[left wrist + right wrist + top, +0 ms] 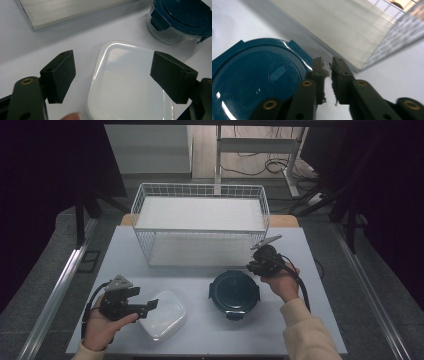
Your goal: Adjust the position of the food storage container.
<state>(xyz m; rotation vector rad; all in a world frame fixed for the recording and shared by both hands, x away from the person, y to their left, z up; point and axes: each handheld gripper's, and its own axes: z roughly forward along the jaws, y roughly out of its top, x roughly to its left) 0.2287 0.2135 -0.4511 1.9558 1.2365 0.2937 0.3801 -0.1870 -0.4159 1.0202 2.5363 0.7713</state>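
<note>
Nearest the high camera, a cream sleeve [307,332] comes up from the bottom edge at the right, and its hand holds the right gripper [256,266].

Biggest of all is the grey table [200,340], which lies under both grippers. Beyond them stands the white wire basket [200,222], with its front wall just ahead of the right gripper.

Next in size is the round container with the dark blue clip lid [234,293]. It sits just beside the right gripper, on its inner side and a little nearer the person. In the right gripper view the lid [254,82] lies just left of the jaws.

A square translucent plastic container [162,315] lies right at the tips of the left gripper [152,304]. In the left gripper view it [125,85] rests on the table between and beyond the two pads.

Left gripper: jaws spread wide, pads clear of the container. Right gripper: jaws nearly together with a thin gap, nothing between them.
</note>
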